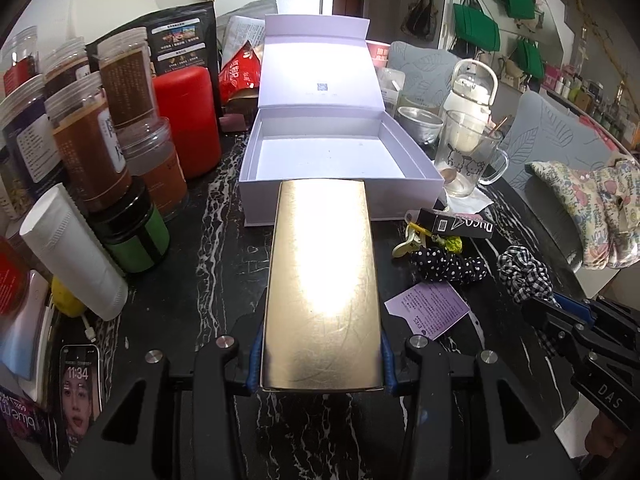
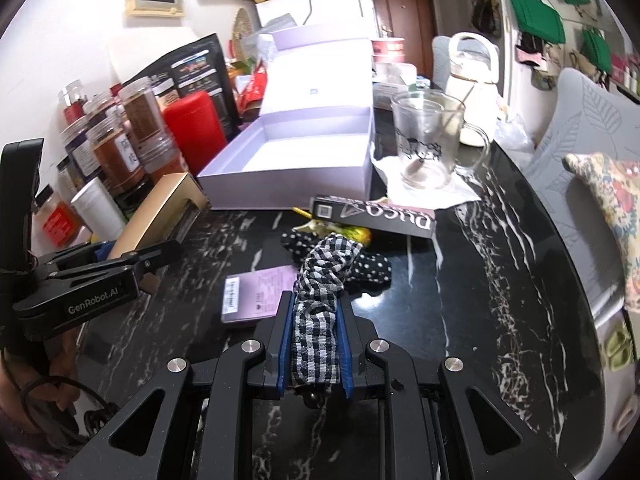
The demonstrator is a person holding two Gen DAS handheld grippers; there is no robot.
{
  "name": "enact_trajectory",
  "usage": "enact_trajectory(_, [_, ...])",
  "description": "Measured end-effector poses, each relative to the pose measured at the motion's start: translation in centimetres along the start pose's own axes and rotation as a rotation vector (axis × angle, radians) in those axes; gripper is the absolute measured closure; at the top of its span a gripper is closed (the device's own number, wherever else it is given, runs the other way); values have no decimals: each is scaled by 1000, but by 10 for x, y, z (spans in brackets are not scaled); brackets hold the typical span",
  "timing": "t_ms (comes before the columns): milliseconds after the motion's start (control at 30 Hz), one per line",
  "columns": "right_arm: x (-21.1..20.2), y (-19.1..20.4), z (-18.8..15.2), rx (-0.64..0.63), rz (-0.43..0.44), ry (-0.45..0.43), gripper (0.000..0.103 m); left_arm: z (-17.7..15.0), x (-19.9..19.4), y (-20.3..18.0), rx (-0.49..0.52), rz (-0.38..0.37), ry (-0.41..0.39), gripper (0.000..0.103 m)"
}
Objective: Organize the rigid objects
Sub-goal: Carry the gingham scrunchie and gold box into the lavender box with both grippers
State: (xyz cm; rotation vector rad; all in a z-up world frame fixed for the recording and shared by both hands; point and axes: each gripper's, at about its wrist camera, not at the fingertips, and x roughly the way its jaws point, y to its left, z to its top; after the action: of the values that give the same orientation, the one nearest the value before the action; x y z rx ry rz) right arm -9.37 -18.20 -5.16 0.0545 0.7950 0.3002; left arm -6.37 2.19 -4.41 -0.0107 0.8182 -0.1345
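My left gripper is shut on a flat gold box and holds it above the black marble table, its far end just short of the open white gift box. The gold box and left gripper also show in the right wrist view. My right gripper is shut on a black-and-white checked scrunchie above the table; it also shows in the left wrist view. A polka-dot scrunchie, a black DUCA box and a purple card lie on the table.
Spice jars, a red canister, a white roll and a phone crowd the left. A glass mug and white bottle stand right of the gift box. Chairs sit beyond the table's right edge.
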Motion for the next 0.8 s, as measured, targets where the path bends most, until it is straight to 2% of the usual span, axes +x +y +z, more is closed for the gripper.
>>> enact_trajectory(333, [-2,12,16,-42,7,-35,84,17,-9,6,-2,-6,-56,60])
enact_trajectory(800, [17,20,67,-136,7,-68,84,61,13,19,-23,-19,-82,60])
